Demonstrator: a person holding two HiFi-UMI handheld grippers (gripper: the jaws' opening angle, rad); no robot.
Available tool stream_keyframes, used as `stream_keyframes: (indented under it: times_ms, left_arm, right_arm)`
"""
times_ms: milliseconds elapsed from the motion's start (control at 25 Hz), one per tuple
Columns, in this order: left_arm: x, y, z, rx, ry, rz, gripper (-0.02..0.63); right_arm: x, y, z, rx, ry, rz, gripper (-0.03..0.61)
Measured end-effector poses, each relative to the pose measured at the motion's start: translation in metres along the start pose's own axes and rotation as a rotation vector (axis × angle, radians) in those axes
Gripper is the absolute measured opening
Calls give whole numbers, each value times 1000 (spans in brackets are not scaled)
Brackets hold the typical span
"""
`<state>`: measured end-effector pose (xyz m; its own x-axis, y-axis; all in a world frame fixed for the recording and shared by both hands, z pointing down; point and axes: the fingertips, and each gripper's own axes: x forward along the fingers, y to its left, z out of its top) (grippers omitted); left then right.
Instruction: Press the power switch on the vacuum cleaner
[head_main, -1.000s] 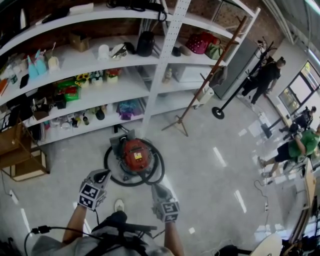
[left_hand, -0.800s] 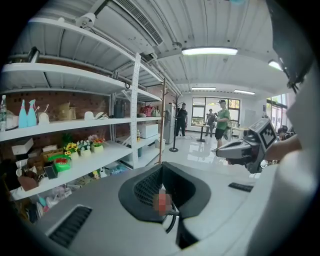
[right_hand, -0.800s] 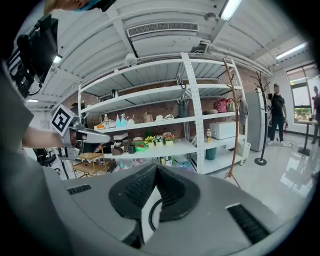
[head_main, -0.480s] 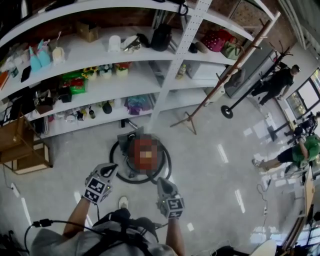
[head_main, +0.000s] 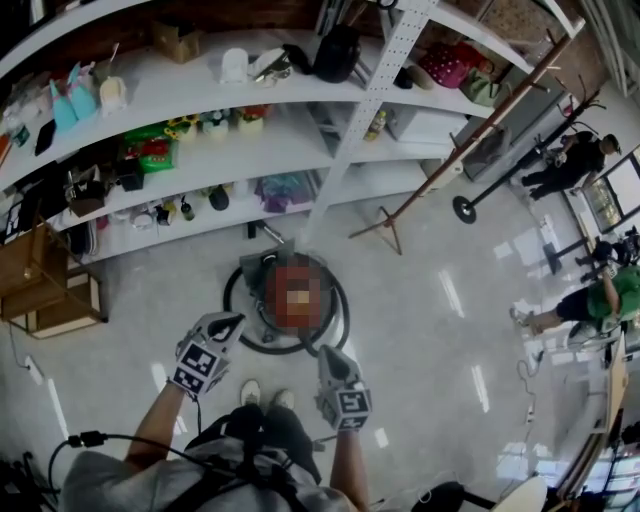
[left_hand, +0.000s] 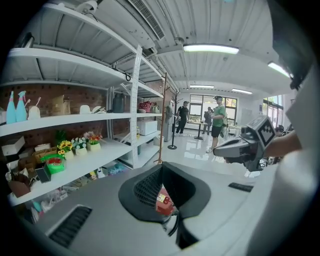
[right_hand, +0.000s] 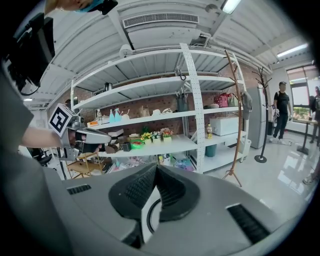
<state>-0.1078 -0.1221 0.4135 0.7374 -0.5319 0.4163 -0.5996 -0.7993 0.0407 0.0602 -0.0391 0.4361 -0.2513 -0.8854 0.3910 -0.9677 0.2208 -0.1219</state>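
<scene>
Vacuum cleaner (head_main: 266, 288) on floor (head_main: 420, 330) beyond left gripper (head_main: 234, 319) and right gripper (head_main: 326, 351), both closed.

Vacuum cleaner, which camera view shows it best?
The head view: the whole vacuum cleaner sits on the floor ringed by its hose, though a mosaic patch covers its top. The left gripper view catches only a red sliver below its closed jaws; the right gripper view, just a hose arc.
</scene>
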Motion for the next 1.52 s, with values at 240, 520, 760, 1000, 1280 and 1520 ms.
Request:
stream_keyframes:
  times_ms: [240, 520, 760, 1000, 1280, 1520]
  left_arm:
    - [17, 9, -7, -6, 29, 7, 6]
    - [45, 10, -19, -9, 53, 23, 6]
    - [70, -7, -30, -20, 65, -6, 6]
    - [92, -9, -40, -31, 67, -1, 6]
    - [113, -4, -57, -36, 95, 35, 6]
    - [129, -3, -75, -32, 115, 23, 6]
  right_arm:
    - [15, -13, -4, 12, 24, 2, 12]
    - [33, -35, -28, 35, 71, 26, 12]
    - [41, -55, -42, 60, 84, 33, 12]
    - [51, -73, -62, 71, 97, 51, 12]
    - [65, -88, -85, 88, 117, 68, 12]
    - [81, -92, -100, 95, 130, 77, 12]
